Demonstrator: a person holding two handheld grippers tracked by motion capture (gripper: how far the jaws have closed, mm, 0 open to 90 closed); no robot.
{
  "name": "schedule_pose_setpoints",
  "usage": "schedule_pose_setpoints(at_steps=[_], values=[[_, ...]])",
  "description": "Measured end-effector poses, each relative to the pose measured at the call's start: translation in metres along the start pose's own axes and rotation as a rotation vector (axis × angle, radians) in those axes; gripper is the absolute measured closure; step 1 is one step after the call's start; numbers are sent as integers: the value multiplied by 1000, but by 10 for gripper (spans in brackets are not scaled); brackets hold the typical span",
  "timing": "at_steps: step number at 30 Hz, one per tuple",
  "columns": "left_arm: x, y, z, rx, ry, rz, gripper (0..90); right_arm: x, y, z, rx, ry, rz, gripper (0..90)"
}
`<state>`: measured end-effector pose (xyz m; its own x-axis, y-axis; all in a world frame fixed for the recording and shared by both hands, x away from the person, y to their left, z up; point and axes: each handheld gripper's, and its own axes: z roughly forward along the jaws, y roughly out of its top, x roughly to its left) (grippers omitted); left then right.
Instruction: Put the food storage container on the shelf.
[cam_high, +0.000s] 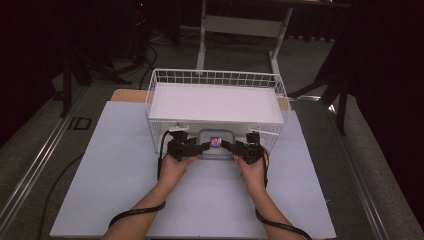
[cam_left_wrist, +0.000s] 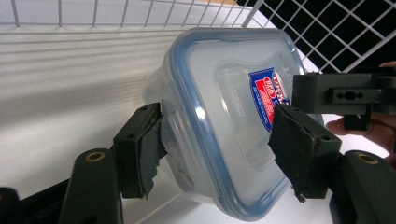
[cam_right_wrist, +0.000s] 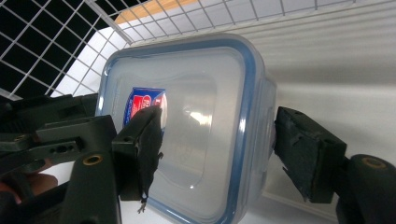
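Reaching forward, left gripper (cam_high: 200, 148), right gripper (cam_high: 231, 146) straddle container (cam_high: 216, 143).

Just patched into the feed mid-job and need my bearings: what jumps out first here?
A clear plastic food container with a blue-rimmed lid and a red-and-blue label sits at the table's middle, against the front of a white wire basket. The left gripper and right gripper flank it from either side, fingers spread around its ends rather than clamped.
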<state>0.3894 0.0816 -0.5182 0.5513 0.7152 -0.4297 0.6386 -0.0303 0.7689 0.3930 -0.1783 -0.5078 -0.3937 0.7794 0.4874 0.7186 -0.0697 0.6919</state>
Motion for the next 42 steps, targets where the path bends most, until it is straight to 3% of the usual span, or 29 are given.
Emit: schedule_pose_setpoints(at_steps=[2,5,7,11,14,16,19,23,25,35,37,39,42], values=[[1,0,1,0,-1,2,342,0,1,1,-1,-6,-6,321],[3,0,3,-6,5,-46,323,0,1,3,-9,-26,-13,321],[4,0,2,-13,26,-32,329,1,2,4,-3,-37,-14,324],[4,1,1,-5,24,-15,332,2,2,5,-4,-47,-22,326],[4,0,-3,-24,25,16,359,2,1,3,-43,-56,-66,342],[2,0,-7,-37,23,8,381,4,0,-1,-49,-57,-63,343],[0,0,-13,-27,22,19,381,6,-1,-7,-73,-47,-101,342],[-2,-2,-20,-17,13,11,381,9,-4,-14,-66,-56,-124,341],[-4,-5,-29,-8,2,32,381,13,-7,-22,-66,-73,-166,342],[-23,-18,-59,13,-45,88,381,28,-13,-38,-65,-78,-246,339],[-28,-20,-65,22,-34,112,381,35,-16,-42,-78,-84,-272,327],[-33,-25,-72,18,-9,139,365,39,-19,-45,-76,-54,-267,328],[-33,-32,-82,34,-38,119,285,44,-24,-46,-73,-45,-290,341]])
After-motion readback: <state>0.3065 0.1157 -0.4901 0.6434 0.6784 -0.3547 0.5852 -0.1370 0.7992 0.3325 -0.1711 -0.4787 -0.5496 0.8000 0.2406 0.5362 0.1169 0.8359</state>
